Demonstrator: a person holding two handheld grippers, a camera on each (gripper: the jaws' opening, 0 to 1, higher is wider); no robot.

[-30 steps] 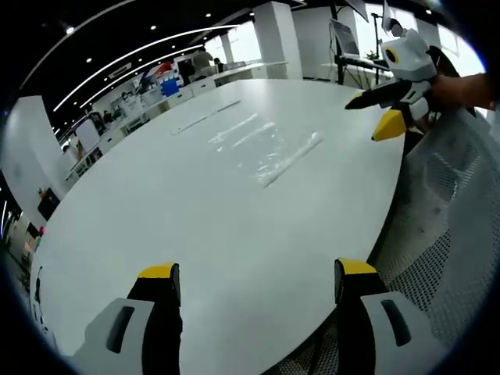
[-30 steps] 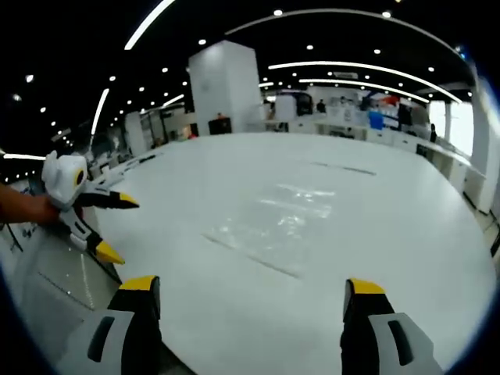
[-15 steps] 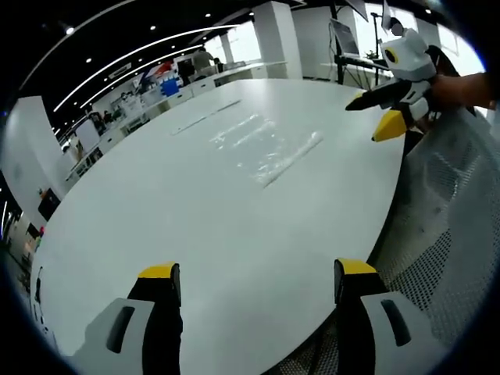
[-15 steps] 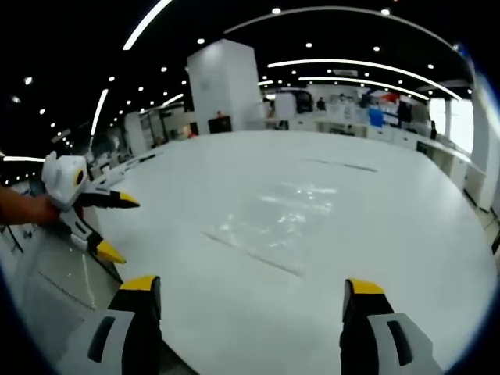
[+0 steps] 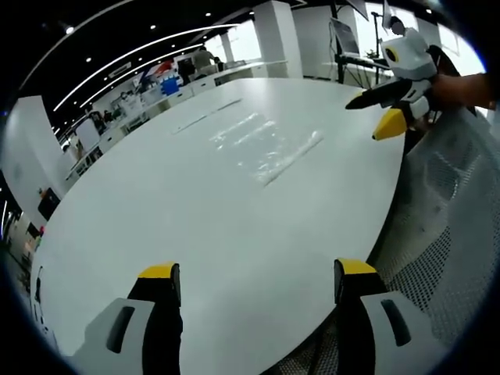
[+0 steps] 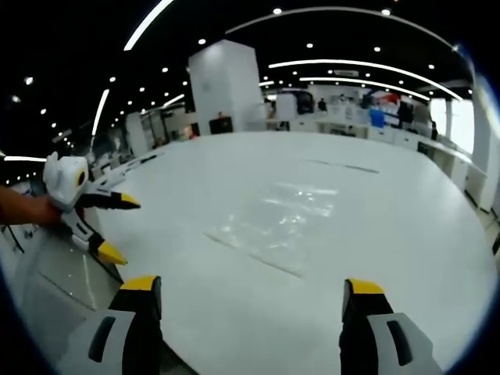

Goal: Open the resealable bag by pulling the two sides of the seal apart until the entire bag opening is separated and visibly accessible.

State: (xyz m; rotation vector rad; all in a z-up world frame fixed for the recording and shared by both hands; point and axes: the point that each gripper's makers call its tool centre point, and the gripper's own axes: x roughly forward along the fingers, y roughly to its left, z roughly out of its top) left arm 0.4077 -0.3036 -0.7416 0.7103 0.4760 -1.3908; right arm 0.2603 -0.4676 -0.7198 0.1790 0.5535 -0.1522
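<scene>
A clear resealable bag [image 5: 266, 144] lies flat on the white round table [image 5: 195, 219], its seal strip toward the near edge; it also glints mid-table as the bag [image 6: 273, 223] in the right gripper view. My left gripper [image 5: 258, 277] is open, low over the table edge, well short of the bag. It appears from the side as the left gripper [image 6: 109, 226], held by a hand beside the table. My right gripper [image 6: 254, 293] is open, a stretch short of the bag. It hovers as the right gripper [image 5: 376, 113] over the table's rim, beside the bag.
A mesh chair back [image 5: 445, 226] stands by the table edge near me. A thin strip [image 5: 207, 117] lies on the table beyond the bag. A white pillar [image 6: 226, 86] and office desks [image 6: 367, 121] stand far behind.
</scene>
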